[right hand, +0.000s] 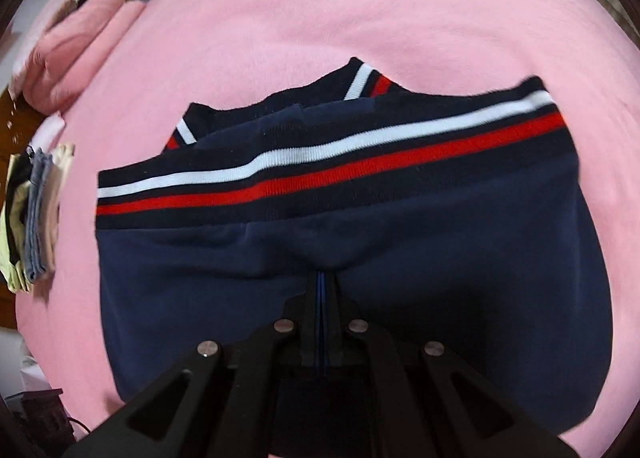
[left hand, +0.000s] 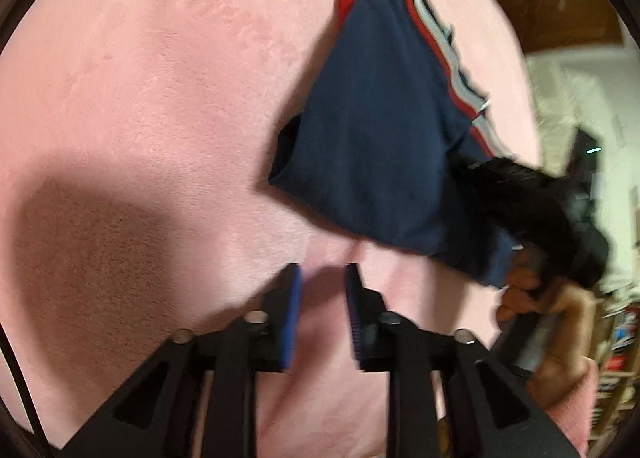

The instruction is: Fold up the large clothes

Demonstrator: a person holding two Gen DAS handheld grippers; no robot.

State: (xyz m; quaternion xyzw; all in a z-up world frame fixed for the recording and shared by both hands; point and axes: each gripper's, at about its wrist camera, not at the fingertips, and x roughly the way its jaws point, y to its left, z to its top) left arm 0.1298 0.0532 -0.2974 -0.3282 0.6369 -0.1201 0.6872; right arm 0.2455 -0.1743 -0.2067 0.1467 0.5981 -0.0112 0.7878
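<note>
Navy garment [right hand: 360,250] in R fingers [right hand: 310,290]

- Pink fleece blanket [right hand: 320,9] covers the whole work surface; soft nap, a few creases.
- Rolled pink bedding [right hand: 76,45] at far left edge.
- Small stack of folded cloths [right hand: 36,217], cream, grey-blue, pale yellow, on the blanket's left side.
- Brown wooden furniture [left hand: 556,13] beyond blanket, far right.
- Cluttered shelves [left hand: 620,338] at right, blurred.

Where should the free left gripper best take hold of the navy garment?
Probably the striped hem band, at its free corner, coming from above: it is thick and lies flat on the pink blanket. The right gripper already pinches the navy garment.
</note>
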